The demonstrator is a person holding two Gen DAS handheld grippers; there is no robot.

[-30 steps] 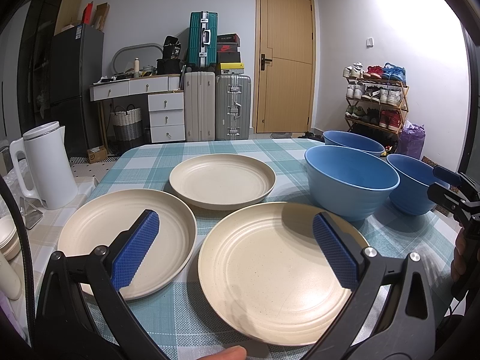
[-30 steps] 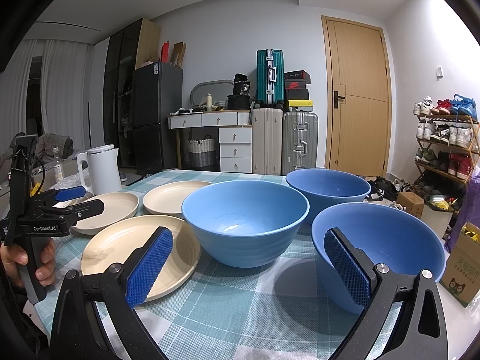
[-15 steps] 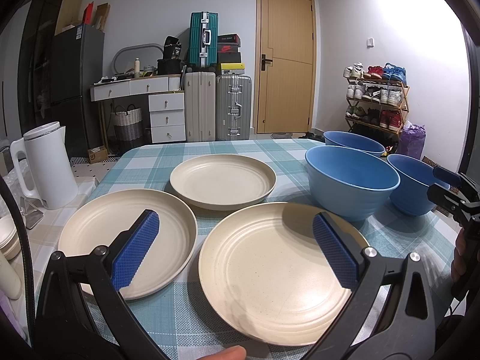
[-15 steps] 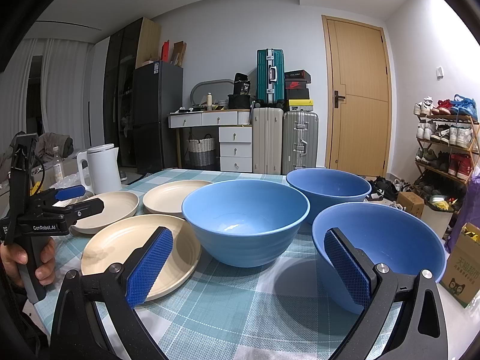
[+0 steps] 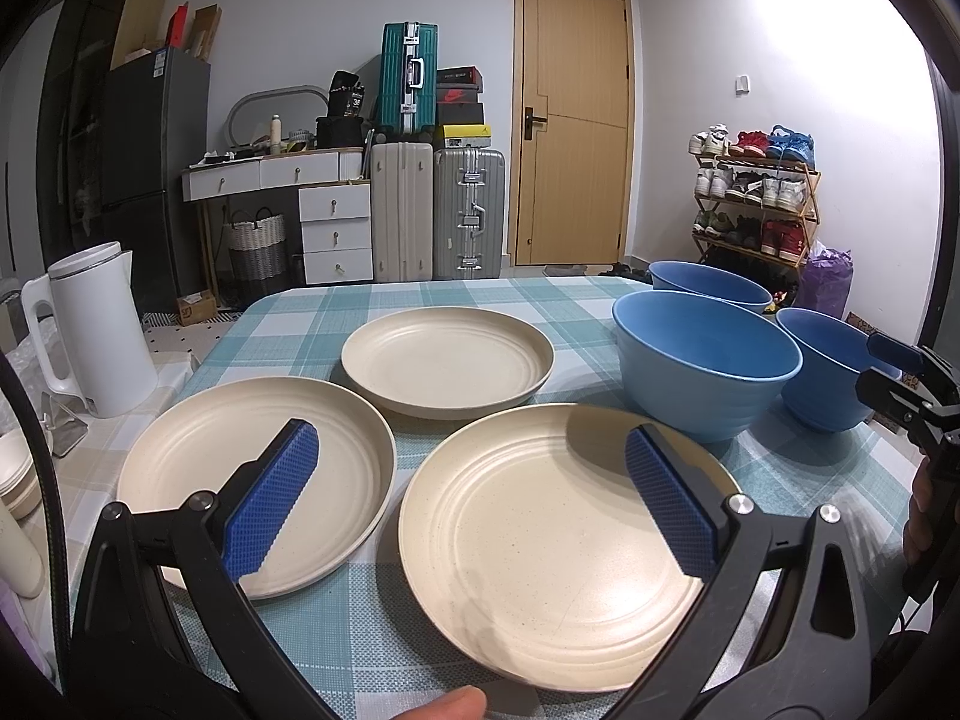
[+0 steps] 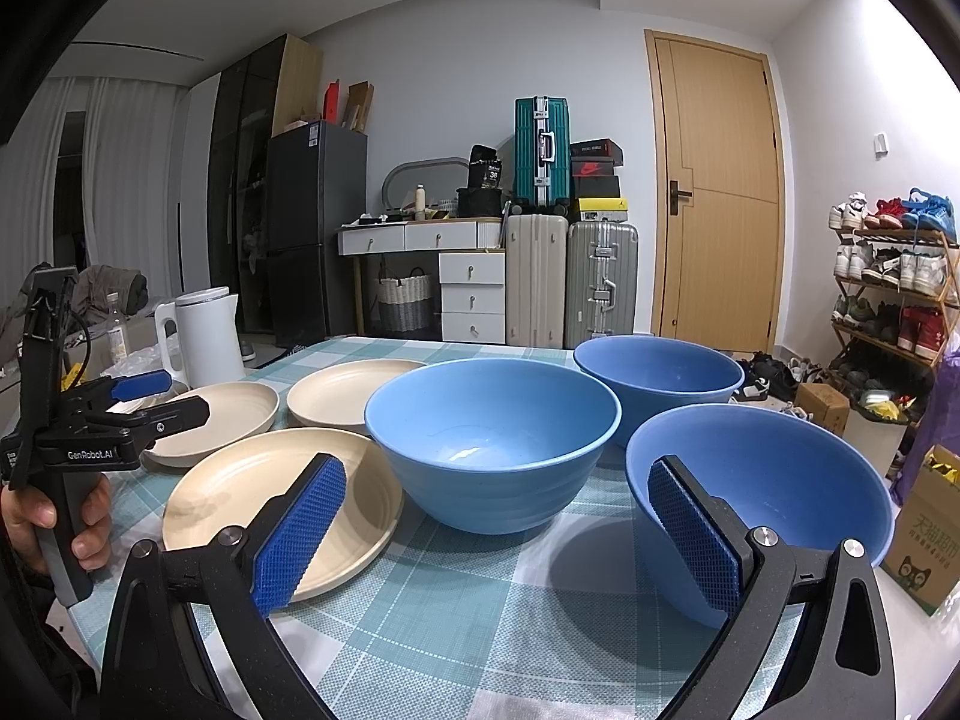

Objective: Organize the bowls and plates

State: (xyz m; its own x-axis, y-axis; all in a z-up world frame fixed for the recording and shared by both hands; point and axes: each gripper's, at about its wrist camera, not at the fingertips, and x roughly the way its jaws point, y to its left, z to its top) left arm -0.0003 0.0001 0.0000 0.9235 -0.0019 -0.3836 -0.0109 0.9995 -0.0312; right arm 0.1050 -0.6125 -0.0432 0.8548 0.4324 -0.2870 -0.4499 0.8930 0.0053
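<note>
Left tongs (image 5: 471,495) gape wide, empty, over the near plate (image 5: 564,546) (nearest the counter (image 5: 372,636) edge); right tongs (image 6: 495,534) equally wide, empty, beside the near bowl (image 6: 780,480), right of that plate.

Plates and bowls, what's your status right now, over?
Left gripper open, empty, above nearest plate. Right gripper open, empty, by nearest bowl. Three plates, three bowls unstacked. Nothing in the way.

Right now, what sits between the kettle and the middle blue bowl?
Two cream plates: the left plate beside the kettle, then the far plate before the middle blue bowl. Left wrist view.
</note>
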